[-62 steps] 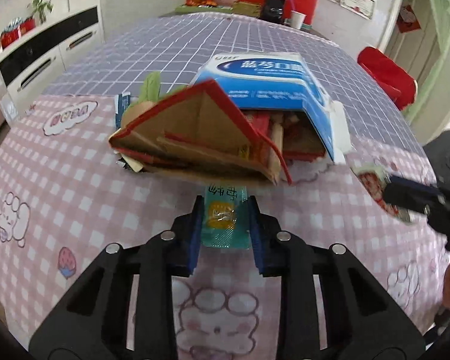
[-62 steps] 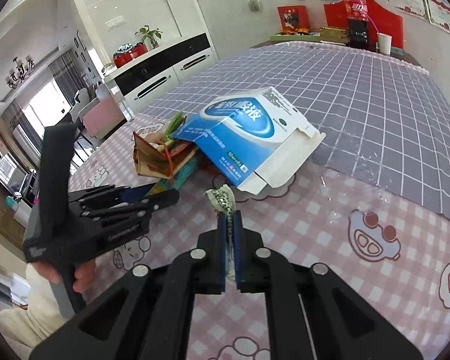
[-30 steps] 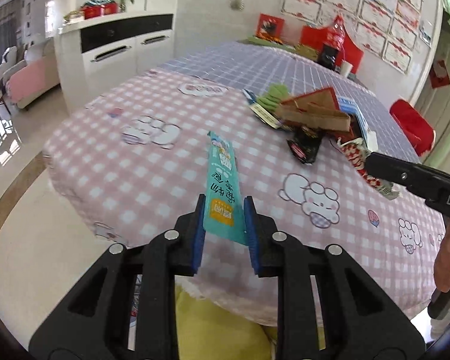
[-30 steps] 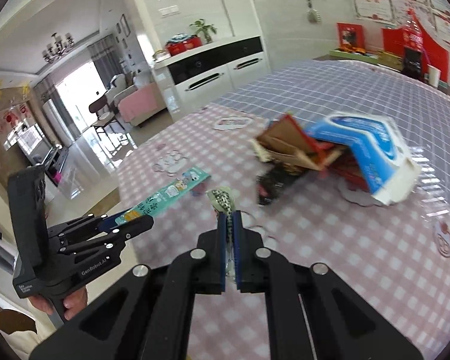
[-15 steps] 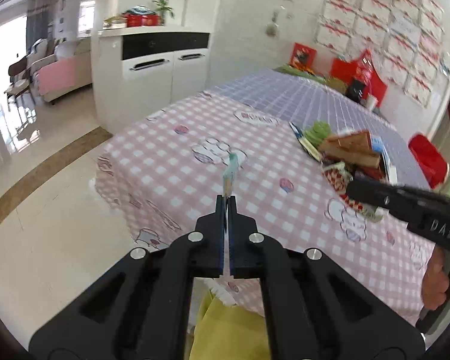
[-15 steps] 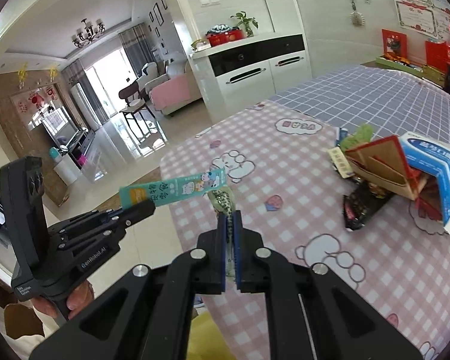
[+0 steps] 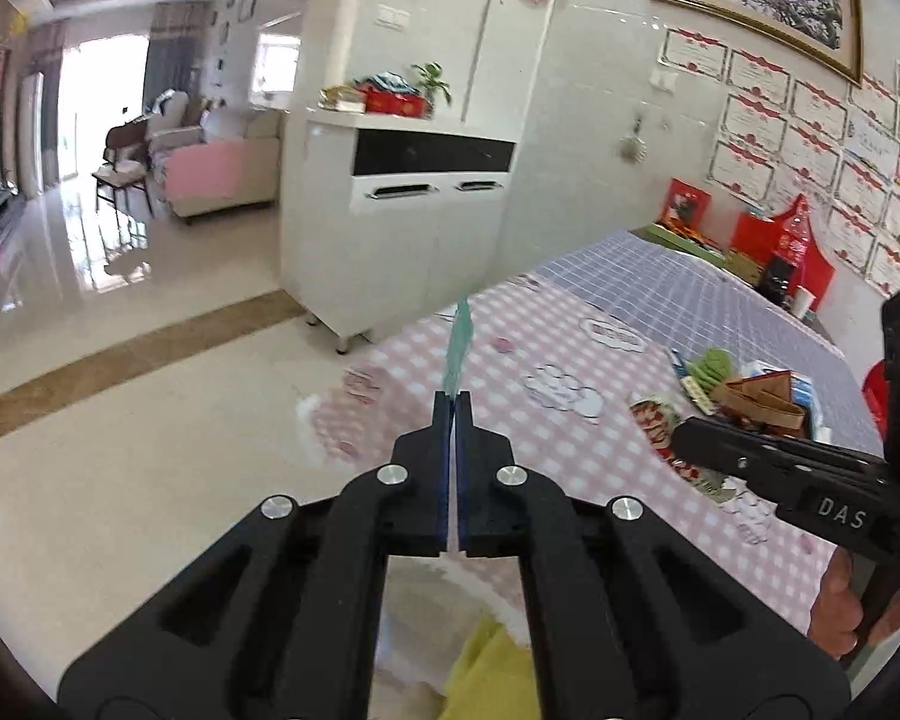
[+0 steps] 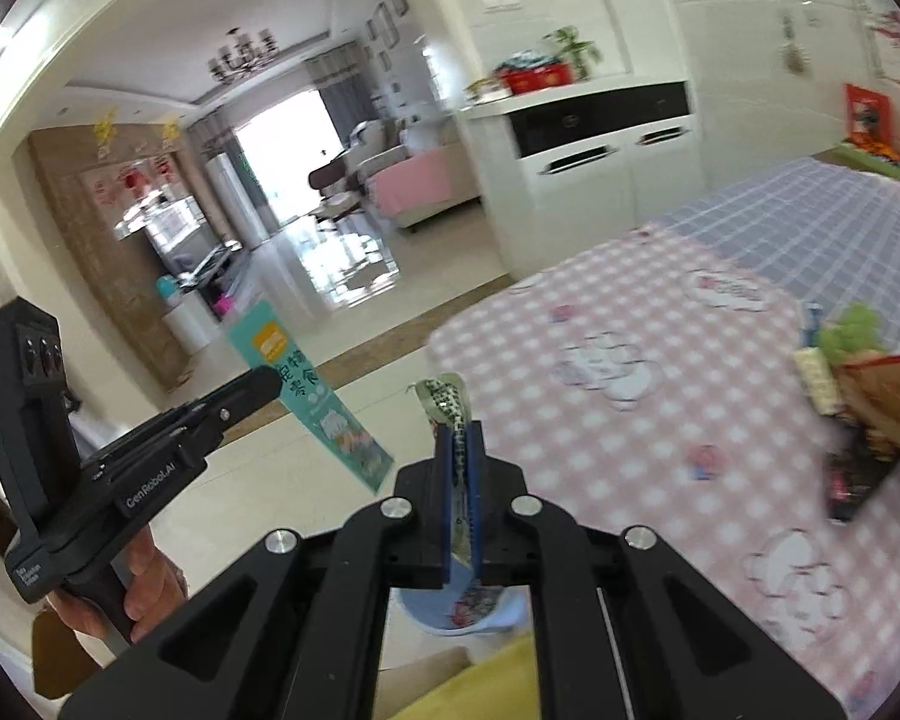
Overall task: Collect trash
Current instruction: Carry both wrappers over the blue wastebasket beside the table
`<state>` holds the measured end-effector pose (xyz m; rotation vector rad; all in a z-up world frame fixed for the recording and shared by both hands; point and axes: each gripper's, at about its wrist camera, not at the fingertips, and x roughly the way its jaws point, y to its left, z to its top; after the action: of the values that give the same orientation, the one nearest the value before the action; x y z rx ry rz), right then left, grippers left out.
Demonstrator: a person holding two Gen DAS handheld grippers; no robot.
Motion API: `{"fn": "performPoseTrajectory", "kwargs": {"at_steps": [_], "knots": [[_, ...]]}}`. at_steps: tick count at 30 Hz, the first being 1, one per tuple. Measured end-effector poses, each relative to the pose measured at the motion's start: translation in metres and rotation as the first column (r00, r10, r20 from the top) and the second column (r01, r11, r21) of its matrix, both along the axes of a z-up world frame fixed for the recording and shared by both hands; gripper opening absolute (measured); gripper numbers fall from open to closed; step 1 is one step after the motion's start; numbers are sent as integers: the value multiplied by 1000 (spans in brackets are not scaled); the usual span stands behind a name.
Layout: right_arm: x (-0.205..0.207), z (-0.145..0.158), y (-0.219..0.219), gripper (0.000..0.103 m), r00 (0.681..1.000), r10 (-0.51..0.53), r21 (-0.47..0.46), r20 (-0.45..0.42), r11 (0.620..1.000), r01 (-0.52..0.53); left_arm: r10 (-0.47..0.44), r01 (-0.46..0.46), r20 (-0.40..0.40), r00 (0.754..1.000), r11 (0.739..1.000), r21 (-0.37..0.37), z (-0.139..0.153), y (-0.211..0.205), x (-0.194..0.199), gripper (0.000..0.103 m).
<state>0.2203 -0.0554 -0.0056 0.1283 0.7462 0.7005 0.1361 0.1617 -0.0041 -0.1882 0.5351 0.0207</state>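
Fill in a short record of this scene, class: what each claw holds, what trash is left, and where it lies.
left claw: shut on a long teal plastic snack wrapper
right claw: shut on a crumpled green-and-white wrapper
trash left: pile with a brown-and-red cardboard piece, a blue-and-white carton and a black wrapper
where: on the pink checked tablecloth

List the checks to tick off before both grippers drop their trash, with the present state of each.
1. Left gripper shut on the long teal snack wrapper: ok.
2. Right gripper shut on the crumpled patterned wrapper: ok.
3. Both wrappers lifted off the pink checked tablecloth: ok.
4. Bin located: cannot tell; only a pale blue rim shows below the right gripper.
5. Table emptied: not ok; the pile of cardboard boxes remains.
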Motion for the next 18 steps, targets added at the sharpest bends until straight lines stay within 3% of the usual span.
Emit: {"fn": "performPoseTrajectory", "kwargs": {"at_steps": [7,14,18], "knots": [[-9,-15,63,5,990,138,-12,-35,990,-139,93,-91,-40,995,994,55,-21,41,-21,1],[-16,-50,121,5,975,207,-74,-77,974,-213,182,-179,-180,967,983,30,-68,85,-26,1],[-11,-73,140,5,970,214,-122,-114,966,-227,188,-194,-266,945,981,4,-100,101,-21,1]]}}
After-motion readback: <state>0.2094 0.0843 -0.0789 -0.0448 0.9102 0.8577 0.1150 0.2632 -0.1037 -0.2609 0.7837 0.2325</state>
